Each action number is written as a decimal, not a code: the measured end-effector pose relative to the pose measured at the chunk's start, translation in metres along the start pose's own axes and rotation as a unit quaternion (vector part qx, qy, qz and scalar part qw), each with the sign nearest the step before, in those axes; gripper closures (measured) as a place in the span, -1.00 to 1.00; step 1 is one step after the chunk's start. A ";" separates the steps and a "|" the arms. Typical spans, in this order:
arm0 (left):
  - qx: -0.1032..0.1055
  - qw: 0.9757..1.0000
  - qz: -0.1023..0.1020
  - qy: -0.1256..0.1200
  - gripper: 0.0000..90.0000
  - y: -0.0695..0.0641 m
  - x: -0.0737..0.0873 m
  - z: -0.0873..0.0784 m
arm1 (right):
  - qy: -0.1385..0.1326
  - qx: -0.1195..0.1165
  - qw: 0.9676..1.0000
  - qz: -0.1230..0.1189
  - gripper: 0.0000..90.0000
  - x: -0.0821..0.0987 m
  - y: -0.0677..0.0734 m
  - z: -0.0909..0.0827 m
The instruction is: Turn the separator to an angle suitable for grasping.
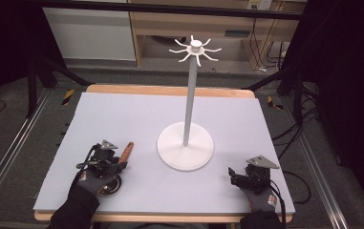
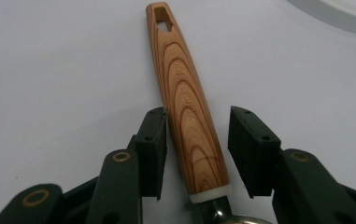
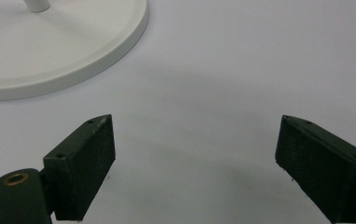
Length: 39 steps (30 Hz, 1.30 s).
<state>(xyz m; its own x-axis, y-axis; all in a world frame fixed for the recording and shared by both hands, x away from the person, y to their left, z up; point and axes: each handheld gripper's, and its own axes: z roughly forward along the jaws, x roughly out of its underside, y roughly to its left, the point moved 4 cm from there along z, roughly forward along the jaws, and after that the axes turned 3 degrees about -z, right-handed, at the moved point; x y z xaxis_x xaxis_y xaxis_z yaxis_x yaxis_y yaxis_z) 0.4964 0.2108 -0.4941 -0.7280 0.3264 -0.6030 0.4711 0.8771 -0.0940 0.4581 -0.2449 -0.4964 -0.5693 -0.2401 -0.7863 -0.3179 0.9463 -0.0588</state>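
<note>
Wood-grain utensil handle (image 2: 187, 116) lies flat on the pale grey table mat (image 1: 122, 114), just left of the white stand's round base (image 1: 185, 147). Seen from the high view, its long axis runs up and slightly right, the free end with the hanging slot pointing away from the person toward the far side of the table, the metal-collared end nearest the hand. The left gripper (image 2: 196, 149) sits low over the near end of the handle with its jaws on either side: the left pad appears to touch the wood, the right pad stands a little clear, so the jaws are not clamped. The gloved left hand (image 1: 93, 179) rests near the mat's front edge, forearm entering from below. The right gripper (image 3: 194, 158) rests on the mat near the base, jaws wide apart around nothing.
</note>
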 end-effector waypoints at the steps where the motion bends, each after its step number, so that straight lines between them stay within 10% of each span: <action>1: 0.000 1.000 -0.003 0.001 0.28 0.000 0.000 0.001 | 0.000 0.000 1.000 -0.001 -0.72 0.000 0.000 0.000; 21: -0.002 1.000 -0.018 0.013 0.46 0.004 -0.001 0.000 | 0.004 -0.002 1.000 0.001 -0.72 0.000 0.001 0.001; 34: -0.004 1.000 0.020 0.018 0.47 0.003 0.003 -0.004 | 0.006 0.000 1.000 0.001 -0.72 0.000 0.001 0.001; 39: 0.001 1.000 0.026 0.008 0.19 0.001 -0.001 -0.009 | 0.007 0.001 1.000 0.002 -0.72 0.000 0.001 0.001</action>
<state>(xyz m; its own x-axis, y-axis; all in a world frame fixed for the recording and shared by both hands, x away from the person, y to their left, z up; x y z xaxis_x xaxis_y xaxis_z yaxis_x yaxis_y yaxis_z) 0.4930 0.2146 -0.4868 -0.7097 0.3777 -0.5946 0.5105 0.8574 -0.0647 0.4587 -0.2437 -0.4972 -0.5804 -0.2399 -0.7782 -0.3150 0.9474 -0.0571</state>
